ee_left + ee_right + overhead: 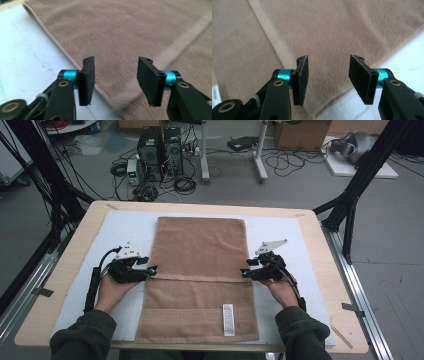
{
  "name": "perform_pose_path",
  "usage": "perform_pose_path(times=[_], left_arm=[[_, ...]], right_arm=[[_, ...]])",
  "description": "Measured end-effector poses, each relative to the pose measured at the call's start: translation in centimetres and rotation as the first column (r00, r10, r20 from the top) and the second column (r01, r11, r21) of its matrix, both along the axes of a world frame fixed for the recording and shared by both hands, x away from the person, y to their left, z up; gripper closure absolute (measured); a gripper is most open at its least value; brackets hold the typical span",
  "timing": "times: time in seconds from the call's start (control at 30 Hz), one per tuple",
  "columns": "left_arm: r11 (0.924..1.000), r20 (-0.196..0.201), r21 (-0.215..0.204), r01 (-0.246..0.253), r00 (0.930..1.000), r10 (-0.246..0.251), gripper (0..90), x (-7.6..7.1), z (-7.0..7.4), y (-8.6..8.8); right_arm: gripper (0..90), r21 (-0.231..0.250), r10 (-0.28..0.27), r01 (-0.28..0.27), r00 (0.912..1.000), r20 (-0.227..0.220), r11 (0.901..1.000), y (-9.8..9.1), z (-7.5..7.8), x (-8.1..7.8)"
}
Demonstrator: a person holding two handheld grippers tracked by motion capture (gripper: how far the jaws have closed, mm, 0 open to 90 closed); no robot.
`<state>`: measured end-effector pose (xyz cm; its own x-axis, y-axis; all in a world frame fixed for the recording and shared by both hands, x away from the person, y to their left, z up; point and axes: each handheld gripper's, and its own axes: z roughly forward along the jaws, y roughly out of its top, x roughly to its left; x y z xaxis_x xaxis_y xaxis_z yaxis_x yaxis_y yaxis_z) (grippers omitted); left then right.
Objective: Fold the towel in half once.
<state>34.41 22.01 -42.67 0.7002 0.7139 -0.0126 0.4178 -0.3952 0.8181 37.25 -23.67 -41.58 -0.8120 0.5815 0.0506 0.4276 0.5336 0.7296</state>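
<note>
While my hands rest at either side of it, the brown towel (199,270) lies flat in the middle of the table, a long rectangle of soft, nubby terry folded once so that a straight edge crosses it between my 2 grippers. A smooth woven band runs across the pile near that edge, and a small white label (228,319) sits near the near hem. Under the towel is a pale, thin white mat (125,227), smooth and faintly mottled, on a light wooden table (75,255) with rounded corners. My left gripper (151,270) sits at the towel's left edge, its flat black pads spread apart with nothing pinched between them. My right gripper (244,271) sits at the right edge, its 2 pads likewise spread, over the pile just inside the towel's border.
</note>
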Motion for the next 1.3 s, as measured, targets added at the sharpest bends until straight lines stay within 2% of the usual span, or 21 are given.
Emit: perform_pose_path(times=[0.07, 0.13, 0.2, 0.23, 0.3, 0.4, 0.5, 0.6, 0.67, 0.83, 0.97, 1.07, 1.2, 1.3], left_arm=[[0.9997, -0.033, 0.023, 0.008, 0.9994, -0.007, 56.0, 0.2, -0.5, -0.2], [0.9989, -0.054, 0.044, 0.017, 0.9985, -0.014, 58.0, 0.5, -0.9, -0.4], [0.9968, -0.075, 0.076, 0.025, 0.997, -0.019, 63.7, 0.6, -1.3, -0.7], [0.9967, -0.078, 0.078, 0.024, 0.9968, -0.018, 64.9, 0.7, -1.4, -0.7], [0.9963, -0.071, 0.084, 0.018, 0.9974, -0.012, 69.2, 0.6, -1.4, -0.8], [0.9957, -0.055, 0.091, 0.016, 0.9984, -0.011, 76.4, 0.5, -1.5, -1.0], [0.9928, -0.033, 0.118, 0.021, 0.9993, -0.018, 83.7, 0.4, -1.4, -1.3], [0.9954, -0.038, 0.094, 0.018, 0.9992, -0.014, 85.9, 0.5, -1.1, -1.1], [0.9989, -0.038, 0.047, 0.009, 0.9992, -0.008, 86.1, 0.5, -0.7, -0.7], [0.9999, -0.011, -0.012, 0.001, 0.9999, -0.001, 86.1, -0.2, 0.6, 0.0], [0.9997, 0.016, -0.024, 0.005, 0.9999, -0.005, 85.9, -1.3, 1.6, 0.2], [0.9993, 0.026, -0.035, 0.011, 0.9996, -0.01, 85.6, -1.9, 2.2, 0.3], [0.9992, 0.031, -0.033, 0.023, 0.9993, -0.022, 85.6, -2.8, 2.7, 0.2], [0.9989, 0.031, -0.031, 0.035, 0.9989, -0.034, 85.7, -3.9, 2.6, 0.2]], right_arm=[[54.6, 0.016, 0.009, -0.009, 1.0, 0.002, 0.9998, 0.0, -0.5, -0.4], [55.3, 0.004, 0.016, -0.016, 0.9997, -0.02, 0.9999, 0.2, -1.0, -0.4], [58.0, -0.002, 0.022, -0.022, 0.9992, -0.032, 0.9997, 0.3, -1.3, -0.2], [60.0, -0.01, 0.026, -0.027, 0.9989, -0.04, 0.9996, 0.3, -1.5, 0.0], [64.2, -0.028, 0.036, -0.038, 0.9976, -0.058, 0.9989, 0.5, -2.0, 0.2], [74.8, -0.03, 0.052, -0.054, 0.9975, -0.048, 0.9981, 0.6, -2.1, 0.3], [83.3, -0.028, 0.053, -0.055, 0.9975, -0.046, 0.9981, 0.8, -2.1, 0.4], [85.5, -0.007, 0.045, -0.046, 0.9971, -0.061, 0.9989, 0.5, -2.0, 0.5], [85.8, -0.004, 0.045, -0.046, 0.9972, -0.059, 0.999, 0.4, -1.7, 0.4], [85.9, 0.032, 0.049, -0.048, 0.9983, -0.032, 0.9983, 0.0, -0.4, 0.1], [85.9, 0.064, 0.065, -0.064, 0.9978, -0.016, 0.9959, -0.1, 1.3, -0.7], [85.9, 0.064, 0.069, -0.07, 0.9976, 0.005, 0.9955, -0.3, 2.4, -1.3], [85.9, 0.04, 0.085, -0.085, 0.9964, -0.002, 0.9956, -0.3, 2.6, -1.9], [85.8, 0.044, 0.102, -0.102, 0.9947, 0.0, 0.9938, -0.3, 2.7, -3.0]])
